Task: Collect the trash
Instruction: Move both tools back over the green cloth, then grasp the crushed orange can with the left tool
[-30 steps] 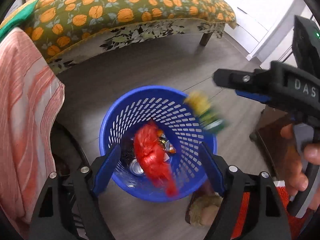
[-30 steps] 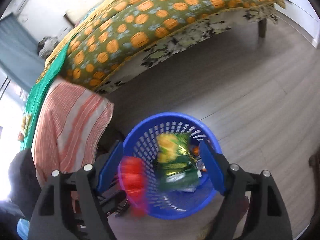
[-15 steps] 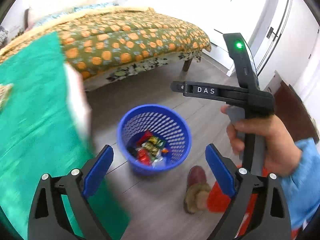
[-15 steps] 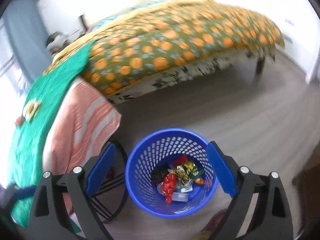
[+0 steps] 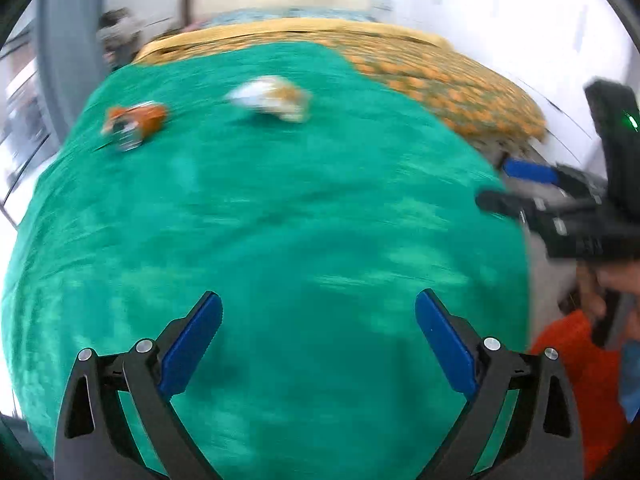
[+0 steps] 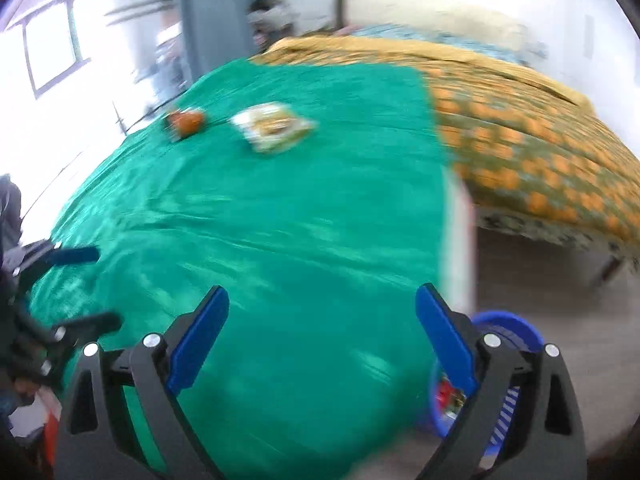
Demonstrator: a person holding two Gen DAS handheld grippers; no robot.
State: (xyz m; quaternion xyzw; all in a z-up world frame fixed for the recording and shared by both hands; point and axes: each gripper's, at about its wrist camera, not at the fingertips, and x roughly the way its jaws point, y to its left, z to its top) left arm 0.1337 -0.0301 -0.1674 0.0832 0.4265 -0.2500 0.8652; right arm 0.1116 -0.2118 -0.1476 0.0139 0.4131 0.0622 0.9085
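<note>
Both your left gripper [image 5: 318,314] and right gripper [image 6: 322,308] gape empty over the green cloth [image 5: 280,220]. The pale snack wrapper [image 6: 274,126] and orange wrapper [image 6: 186,120] lie well ahead. Your blue basket [image 6: 516,326] holds wrappers.

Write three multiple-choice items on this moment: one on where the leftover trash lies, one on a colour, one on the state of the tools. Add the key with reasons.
1. Where do the two remaining pieces of trash lie?
A. On the green cloth
B. On the floor by the basket
C. Between the left tool's fingers

2. What colour is the waste basket?
A. Red
B. Blue
C. White

3. How do the two tools stand?
A. Both shut on wrappers
B. Left shut, right open
C. Both open and empty

Key:
1 A: the orange can and the pale snack packet rest on the green cloth, far ahead of both tools.
2 B: the basket at the cloth's right edge shows a blue rim in the right wrist view.
3 C: the left tool and the right tool each have their fingers spread wide with only cloth between them.
</note>
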